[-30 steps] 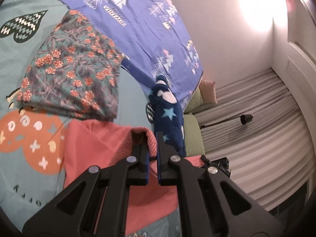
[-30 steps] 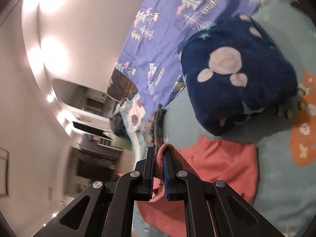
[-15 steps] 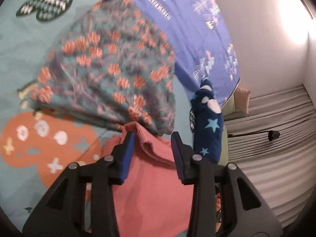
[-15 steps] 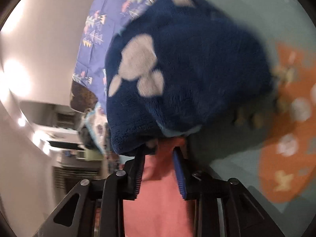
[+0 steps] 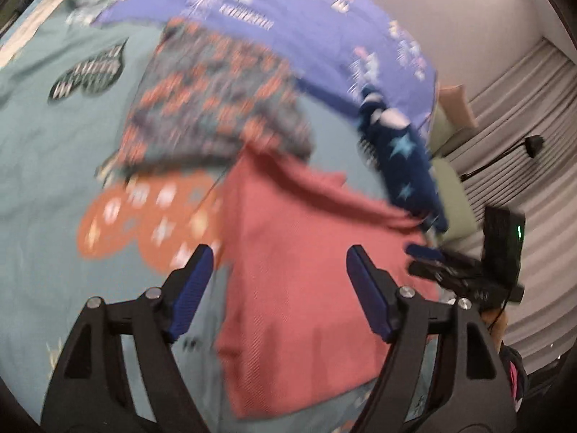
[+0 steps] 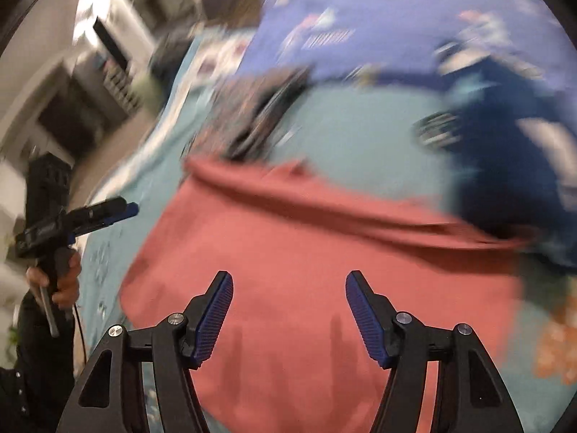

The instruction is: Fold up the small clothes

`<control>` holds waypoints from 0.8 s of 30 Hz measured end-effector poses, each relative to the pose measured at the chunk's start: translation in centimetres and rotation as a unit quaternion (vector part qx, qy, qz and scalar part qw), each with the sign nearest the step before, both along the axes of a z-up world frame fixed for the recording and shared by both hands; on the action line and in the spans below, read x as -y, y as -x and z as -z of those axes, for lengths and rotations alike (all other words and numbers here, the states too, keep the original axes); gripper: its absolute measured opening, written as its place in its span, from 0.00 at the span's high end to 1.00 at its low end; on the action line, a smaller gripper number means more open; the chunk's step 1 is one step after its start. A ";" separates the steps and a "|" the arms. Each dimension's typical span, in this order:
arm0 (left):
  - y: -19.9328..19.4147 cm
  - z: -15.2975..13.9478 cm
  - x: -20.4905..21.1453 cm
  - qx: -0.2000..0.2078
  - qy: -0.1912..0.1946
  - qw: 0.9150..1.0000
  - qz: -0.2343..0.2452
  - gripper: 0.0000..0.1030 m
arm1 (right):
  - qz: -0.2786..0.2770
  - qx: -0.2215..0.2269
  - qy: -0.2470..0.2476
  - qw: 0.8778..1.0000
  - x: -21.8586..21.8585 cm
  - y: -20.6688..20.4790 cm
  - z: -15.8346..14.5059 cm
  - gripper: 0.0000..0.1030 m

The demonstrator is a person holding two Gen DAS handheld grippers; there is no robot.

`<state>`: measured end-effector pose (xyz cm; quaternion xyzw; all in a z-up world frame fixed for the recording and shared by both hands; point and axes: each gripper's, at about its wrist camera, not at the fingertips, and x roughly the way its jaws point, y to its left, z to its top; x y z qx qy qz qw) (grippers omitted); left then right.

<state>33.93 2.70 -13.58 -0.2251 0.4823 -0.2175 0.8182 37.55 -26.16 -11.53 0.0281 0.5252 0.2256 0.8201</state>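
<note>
Two hand-held grippers are hovering over a bed, both views blurred by motion. Nearest in the left wrist view, the left gripper (image 5: 279, 263) is standing wide, its jaws having just been opening, with nothing pinched between its blue pads (image 5: 189, 287); the salmon-pink garment (image 5: 306, 270) is lying flat on the teal bedsheet (image 5: 47, 137) below and ahead of them. In the right wrist view, the right gripper (image 6: 288, 288) is likewise standing wide, its jaws having just been opening, and the same pink garment (image 6: 317, 263) is lying spread beneath it, not gripped, with a folded edge running along its far side. At the left edge of that view a person's hand (image 6: 59, 281) in a dark sleeve is holding the other gripper's handle, beside the garment. Just beyond the pink garment, on its far left, a folded floral cloth (image 5: 212, 104) with orange blossoms is resting on the sheet, touching or slightly overlapping the garment's far corner; the blur is hiding which. On the far right, a dark blue fleece bundle (image 5: 400, 158) with pale stars and spots is sitting against the garment's other far corner. An orange printed patch (image 5: 144, 216) is showing on the sheet to the left. Farther back a purple patterned bedcover (image 5: 306, 11) is stretching away, and beyond it pale pleated curtains (image 5: 533, 115) are hanging
</note>
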 end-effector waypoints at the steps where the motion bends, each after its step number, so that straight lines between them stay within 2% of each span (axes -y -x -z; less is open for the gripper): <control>1: 0.5 1.2 -0.5 -0.017 -0.005 1.000 -0.008 0.26 | -0.007 -0.023 -0.006 1.000 -1.8 -1.3 1.4 0.38; 3: 1.4 2.3 -1.0 -0.034 -0.005 0.999 -0.014 0.26 | -0.014 -0.056 0.002 0.998 -4.4 -3.1 3.6 0.49; 6: 2.4 3.5 -1.8 -0.051 0.005 0.999 -0.017 0.26 | 0.006 -0.044 0.017 0.999 -6.6 -6.0 4.0 0.49; 9: 3.1 4.7 -2.2 -0.079 0.021 0.997 -0.016 0.26 | 0.072 -0.020 0.002 0.997 -6.2 -8.8 2.4 0.49; 12: 3.8 4.4 -2.1 -0.070 0.013 0.997 -0.013 0.26 | 0.161 0.013 -0.050 0.986 -3.0 -10.2 -0.2 0.49; 14: 4.3 4.1 -1.9 -0.069 0.006 0.998 0.000 0.26 | 0.180 0.032 -0.065 0.981 -1.3 -9.7 -1.5 0.48; 15: 4.5 4.0 -2.0 -0.070 0.005 0.998 0.004 0.26 | 0.174 0.038 -0.060 0.982 -0.4 -9.1 -2.2 0.44; 17: 4.9 4.0 -2.0 -0.079 0.003 0.997 0.014 0.26 | 0.157 0.039 -0.022 0.987 0.3 -7.7 -2.6 0.40; 20: 5.9 4.6 -2.7 -0.096 0.025 0.995 0.026 0.26 | 0.131 0.042 0.084 0.987 1.7 -4.2 -2.0 0.34; 21: 6.2 4.6 -2.9 -0.098 0.030 0.994 0.026 0.26 | 0.123 0.032 0.109 0.986 2.4 -3.5 -1.4 0.30; 22: 6.6 4.7 -3.3 -0.099 0.034 0.994 0.024 0.26 | 0.119 0.009 0.131 0.984 3.5 -3.0 -0.2 0.29; 24: 7.0 4.7 -3.5 -0.103 0.039 0.994 0.023 0.26 | 0.126 -0.044 0.141 0.981 5.8 -2.9 2.6 0.29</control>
